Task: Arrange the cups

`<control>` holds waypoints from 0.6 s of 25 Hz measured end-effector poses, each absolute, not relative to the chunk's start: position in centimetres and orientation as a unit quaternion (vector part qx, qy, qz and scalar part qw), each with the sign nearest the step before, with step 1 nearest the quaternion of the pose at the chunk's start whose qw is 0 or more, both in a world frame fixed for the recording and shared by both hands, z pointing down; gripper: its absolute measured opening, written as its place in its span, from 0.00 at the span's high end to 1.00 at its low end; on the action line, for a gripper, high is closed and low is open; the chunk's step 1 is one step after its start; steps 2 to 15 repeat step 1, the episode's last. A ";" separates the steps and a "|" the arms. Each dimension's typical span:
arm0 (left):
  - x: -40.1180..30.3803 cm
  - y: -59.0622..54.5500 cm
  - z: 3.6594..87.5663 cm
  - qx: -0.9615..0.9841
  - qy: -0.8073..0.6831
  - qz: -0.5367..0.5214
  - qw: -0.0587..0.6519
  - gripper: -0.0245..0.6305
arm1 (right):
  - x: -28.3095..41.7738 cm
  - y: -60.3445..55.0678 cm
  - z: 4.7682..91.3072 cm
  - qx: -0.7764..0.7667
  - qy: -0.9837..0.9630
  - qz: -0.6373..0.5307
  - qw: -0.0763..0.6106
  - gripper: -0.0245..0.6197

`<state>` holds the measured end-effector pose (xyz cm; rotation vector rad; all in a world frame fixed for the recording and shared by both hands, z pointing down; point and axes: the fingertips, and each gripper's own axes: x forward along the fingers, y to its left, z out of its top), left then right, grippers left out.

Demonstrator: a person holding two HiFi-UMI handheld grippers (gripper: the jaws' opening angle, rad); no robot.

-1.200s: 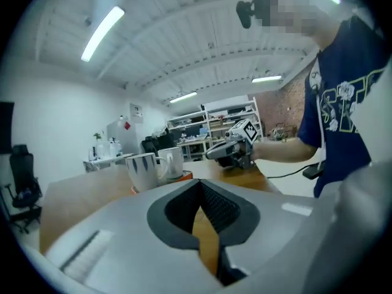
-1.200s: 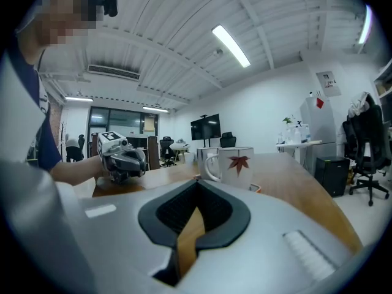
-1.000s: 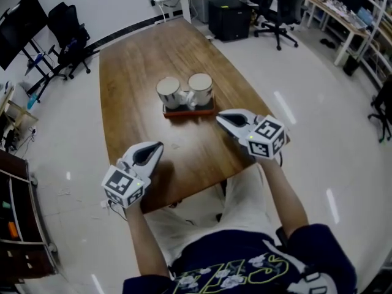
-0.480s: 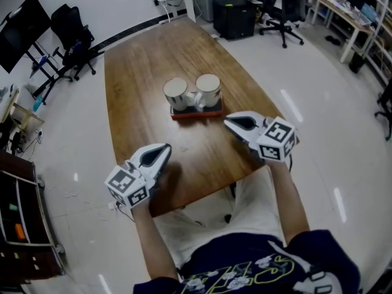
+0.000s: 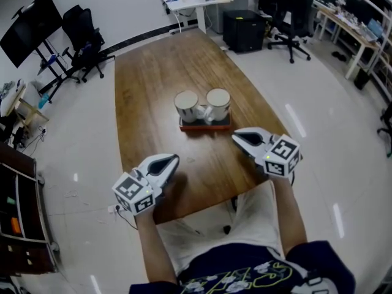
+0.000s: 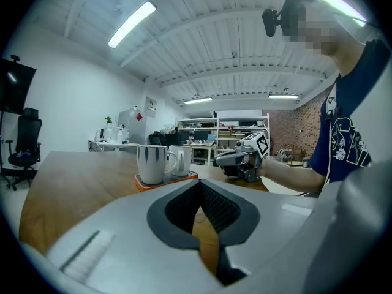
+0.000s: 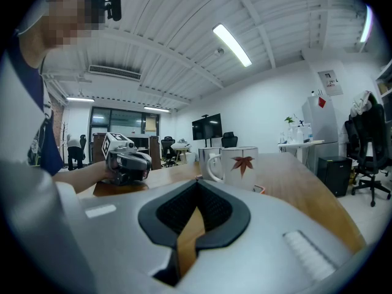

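Pressing together with nothing between them, the jaws of the left gripper (image 5: 173, 160) and of the right gripper (image 5: 237, 137) both point out over the near end of the table (image 5: 153, 72). Each is clear of the cups. The left one hangs at the near left, the right one at the near right and a little closer to the tray (image 5: 205, 127).

Farther out, near the middle of the table, the left cup (image 5: 186, 105) and the right cup (image 5: 218, 101) stand upright, close side by side on the tray, their handles turned toward the gap between them. I cannot tell whether they touch.

This fits two stages: the cups just set in their row with the grippers drawn back, or the same pair waiting to be rearranged. The pictures do not settle which.

Either way, good handling here, as I judge it, means keeping shut jaws away from the rims. The cups are tall and stand close, so a nudge to one could tip it against the other or slide the tray.

Counted: two cups, one tray, two grippers, one table.
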<state>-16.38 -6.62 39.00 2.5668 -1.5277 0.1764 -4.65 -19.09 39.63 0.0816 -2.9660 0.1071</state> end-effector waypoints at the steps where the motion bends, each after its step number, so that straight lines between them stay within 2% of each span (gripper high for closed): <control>1: -16.2 -6.7 39.1 0.856 -0.509 0.060 0.074 0.96 | -4.5 -19.1 39.7 0.028 -0.995 0.036 0.086 0.93; 15: -16.2 -6.7 39.1 0.856 -0.509 0.060 0.074 0.96 | -4.5 -19.1 39.7 0.028 -0.995 0.036 0.086 0.93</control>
